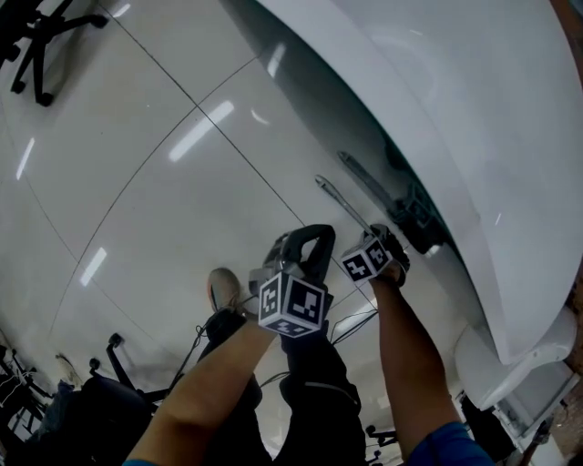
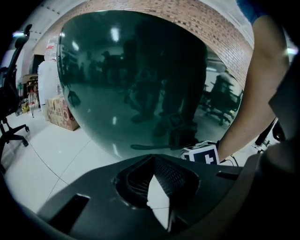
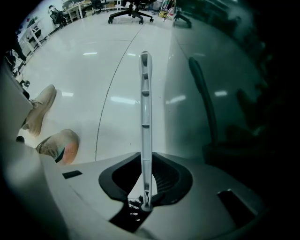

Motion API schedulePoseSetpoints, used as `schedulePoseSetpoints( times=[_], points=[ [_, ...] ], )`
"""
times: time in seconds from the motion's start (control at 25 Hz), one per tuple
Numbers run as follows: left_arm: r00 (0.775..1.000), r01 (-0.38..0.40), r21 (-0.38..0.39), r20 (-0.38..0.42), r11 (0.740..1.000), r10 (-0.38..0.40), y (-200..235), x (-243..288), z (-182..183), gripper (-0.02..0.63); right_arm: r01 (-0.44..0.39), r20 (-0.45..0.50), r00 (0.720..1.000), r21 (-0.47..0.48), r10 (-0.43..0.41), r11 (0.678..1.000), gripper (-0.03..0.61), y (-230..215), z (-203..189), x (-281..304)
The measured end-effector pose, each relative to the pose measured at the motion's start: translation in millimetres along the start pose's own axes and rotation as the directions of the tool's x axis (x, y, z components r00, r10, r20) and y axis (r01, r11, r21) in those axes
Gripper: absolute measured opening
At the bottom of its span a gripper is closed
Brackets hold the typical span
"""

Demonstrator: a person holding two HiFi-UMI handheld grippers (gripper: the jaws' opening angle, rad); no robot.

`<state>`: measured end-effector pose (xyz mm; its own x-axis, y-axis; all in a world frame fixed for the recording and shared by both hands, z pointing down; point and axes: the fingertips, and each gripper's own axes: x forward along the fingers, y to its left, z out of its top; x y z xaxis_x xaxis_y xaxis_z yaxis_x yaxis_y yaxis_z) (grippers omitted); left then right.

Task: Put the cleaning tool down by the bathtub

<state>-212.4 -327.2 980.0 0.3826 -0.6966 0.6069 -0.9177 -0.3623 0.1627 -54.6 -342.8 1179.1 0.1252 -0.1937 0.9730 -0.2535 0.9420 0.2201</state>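
Observation:
The cleaning tool's long grey handle [image 3: 146, 103] runs straight out from my right gripper [image 3: 146, 164], which is shut on its near end. In the head view the handle [image 1: 339, 202] slants over the tiled floor close to the bathtub's glossy dark outer wall [image 1: 301, 73], below the white rim [image 1: 474, 118]. My right gripper [image 1: 383, 238] points steeply down beside that wall. My left gripper [image 1: 308, 244] hangs just left of it, shut and empty. In the left gripper view its jaws [image 2: 154, 161] face the tub wall [image 2: 140, 84], where the tool is mirrored.
An office chair [image 1: 36, 45] stands far left on the white tiles. The person's shoes [image 3: 42, 108] [image 3: 58, 145] are left of the tool. Cardboard boxes [image 2: 61, 112] sit by the tub's far end, under a brick wall [image 2: 187, 18]. More chairs [image 3: 131, 14] stand at the room's back.

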Motion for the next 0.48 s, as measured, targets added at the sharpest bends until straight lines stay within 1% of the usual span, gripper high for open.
schedulePoseSetpoints(
  times=[0.08,0.12,0.28,0.4,0.48],
  points=[
    [1.0,0.002,-0.012,-0.008,1.0,-0.002,0,-4,-5,0.002,0.007,-0.023,1.0,0.017,-0.007,1.0,0.095,-4,-4,8],
    [1.0,0.006,-0.017,-0.018,1.0,-0.007,-3,-7,-9,0.002,0.012,-0.028,1.0,0.031,-0.011,0.999,0.121,-5,-5,8],
    [0.998,0.028,-0.026,-0.061,0.999,-0.03,-20,-22,-20,0.002,0.014,-0.023,1.0,0.062,-0.013,0.998,0.121,-7,-7,-2],
    [0.997,0.035,-0.031,-0.069,0.999,-0.037,-30,-38,-11,0.002,0.006,-0.012,1.0,0.106,-0.005,0.994,0.12,-3,-16,-27],
    [0.997,0.037,-0.025,-0.061,0.999,-0.039,-35,-52,7,0.002,0.0,0.001,1.0,0.157,0.0,0.988,0.09,0,-24,-54]
  ],
)
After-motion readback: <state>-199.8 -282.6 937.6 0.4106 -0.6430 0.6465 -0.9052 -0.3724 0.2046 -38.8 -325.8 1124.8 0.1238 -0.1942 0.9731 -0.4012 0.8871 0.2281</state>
